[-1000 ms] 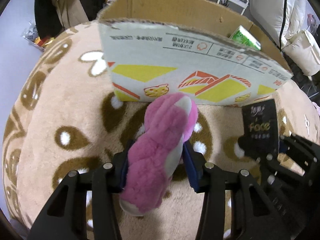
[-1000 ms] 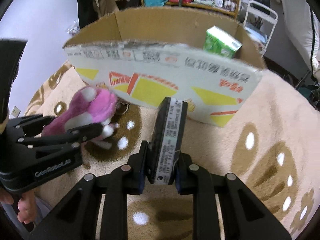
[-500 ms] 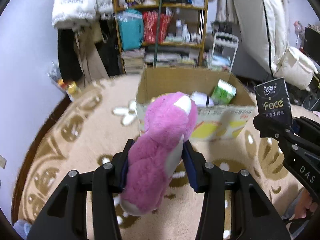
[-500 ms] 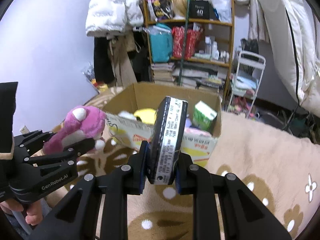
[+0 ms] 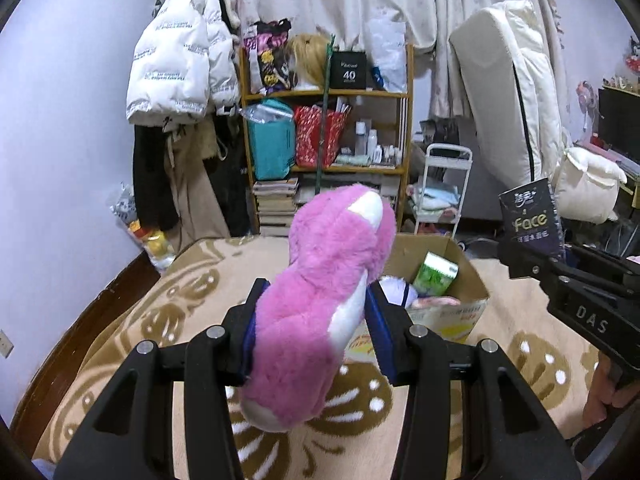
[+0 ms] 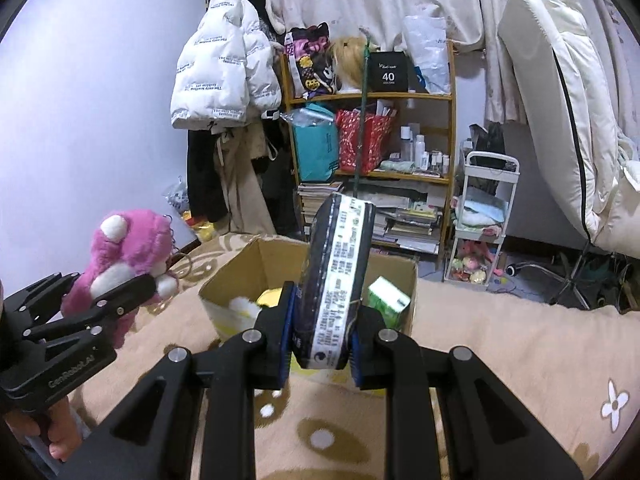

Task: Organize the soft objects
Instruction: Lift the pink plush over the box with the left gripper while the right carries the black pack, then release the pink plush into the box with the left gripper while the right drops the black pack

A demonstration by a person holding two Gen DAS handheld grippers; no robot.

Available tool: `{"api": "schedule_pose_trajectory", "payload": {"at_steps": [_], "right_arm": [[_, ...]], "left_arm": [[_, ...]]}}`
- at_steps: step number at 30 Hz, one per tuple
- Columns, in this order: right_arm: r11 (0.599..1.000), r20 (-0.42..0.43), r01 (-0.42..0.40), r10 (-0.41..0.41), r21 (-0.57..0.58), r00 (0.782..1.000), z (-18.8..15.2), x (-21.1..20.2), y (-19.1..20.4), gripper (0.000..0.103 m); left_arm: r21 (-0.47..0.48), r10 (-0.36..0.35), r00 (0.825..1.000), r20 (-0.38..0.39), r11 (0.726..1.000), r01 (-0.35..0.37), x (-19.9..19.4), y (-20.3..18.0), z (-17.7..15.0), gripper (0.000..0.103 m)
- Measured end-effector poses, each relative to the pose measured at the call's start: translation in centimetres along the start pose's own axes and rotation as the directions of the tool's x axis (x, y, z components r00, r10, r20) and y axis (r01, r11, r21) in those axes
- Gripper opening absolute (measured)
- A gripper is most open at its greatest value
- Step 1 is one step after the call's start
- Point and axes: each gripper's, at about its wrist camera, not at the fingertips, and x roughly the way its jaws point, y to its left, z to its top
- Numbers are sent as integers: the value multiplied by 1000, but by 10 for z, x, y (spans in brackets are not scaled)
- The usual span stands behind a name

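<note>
Left claw (image 5: 312,344) pinching pink plush bear (image 5: 320,304); right claw (image 6: 322,336) pinching dark tissue pack (image 6: 334,280); cardboard box (image 6: 240,276) ahead, below both (already part-filled); risk: releasing short drops either outside.

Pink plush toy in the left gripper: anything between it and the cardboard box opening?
Nothing visible blocks it. The pink plush toy is held above the blanket in the left gripper, and the cardboard box ahead stands open on top, already holding a green pack.
</note>
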Motion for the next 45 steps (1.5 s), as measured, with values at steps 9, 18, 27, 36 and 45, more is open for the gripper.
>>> {"api": "schedule_pose_trajectory", "payload": {"at_steps": [9, 18, 27, 36, 45], "right_arm": [[999, 53, 13, -11, -36, 999, 13, 14, -6, 24], [999, 50, 23, -21, -34, 999, 18, 32, -15, 24], [999, -3, 30, -30, -13, 1000, 11, 57, -24, 24], [1000, -89, -4, 5, 15, 996, 0, 82, -30, 24], [998, -179, -23, 34, 66, 983, -17, 113, -43, 25]], "left_arm": [[60, -35, 996, 78, 998, 30, 15, -15, 21, 46], [68, -23, 997, 71, 998, 19, 47, -15, 37, 46], [48, 18, 998, 54, 999, -20, 74, -8, 37, 46], [27, -1, 1000, -23, 1000, 1, 109, -7, 22, 47], [-6, -9, 997, -83, 1000, 8, 131, -4, 9, 58]]}}
